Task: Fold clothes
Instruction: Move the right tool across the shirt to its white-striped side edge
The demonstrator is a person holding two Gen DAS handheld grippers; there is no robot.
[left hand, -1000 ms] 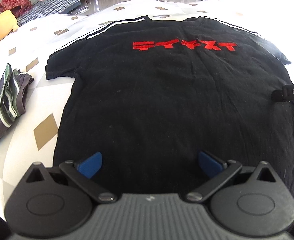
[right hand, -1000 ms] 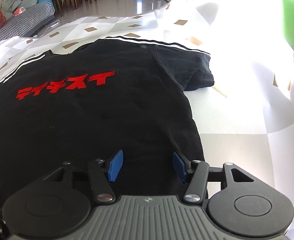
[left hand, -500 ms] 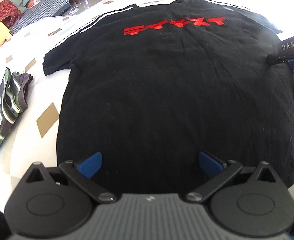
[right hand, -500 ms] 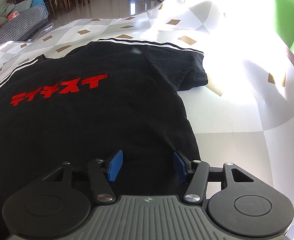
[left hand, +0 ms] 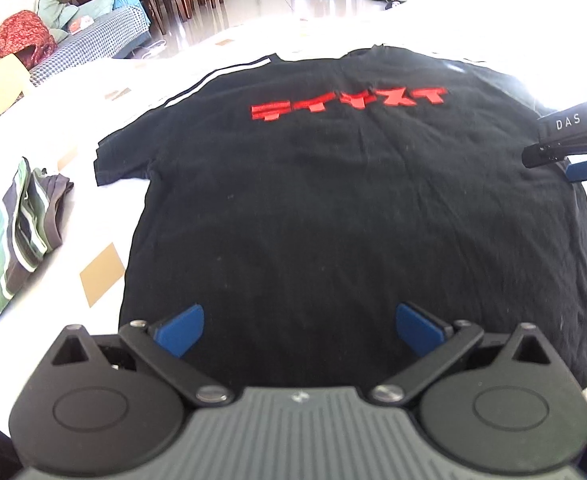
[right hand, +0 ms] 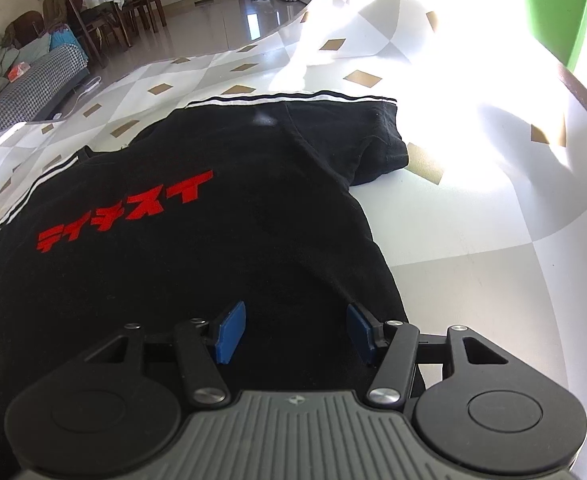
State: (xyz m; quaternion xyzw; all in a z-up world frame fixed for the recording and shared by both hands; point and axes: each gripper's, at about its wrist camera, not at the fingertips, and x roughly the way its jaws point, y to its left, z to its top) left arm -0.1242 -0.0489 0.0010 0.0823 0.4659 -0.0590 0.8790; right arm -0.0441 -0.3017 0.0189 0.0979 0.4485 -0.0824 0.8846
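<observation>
A black T-shirt [left hand: 353, 208] with red lettering lies spread flat, front up, on the worktop [right hand: 473, 232], which is covered with a pale cloth patterned with diamonds; a folded striped garment [left hand: 9, 236] sits just beside its sleeve on the left. The shirt looks light, soft and limp, so it should sag and crease wherever it is lifted; the hem corners or the side seams near the bottom edge seem the sensible places to pinch, one per hand. The left claw [left hand: 299, 330] hovers over the lower hem with its blue pads spread wide and nothing between them. The right claw [right hand: 293, 332] stands about half open above the shirt's right lower edge, gripping nothing; whether its pads brush the fabric cannot be told
</observation>
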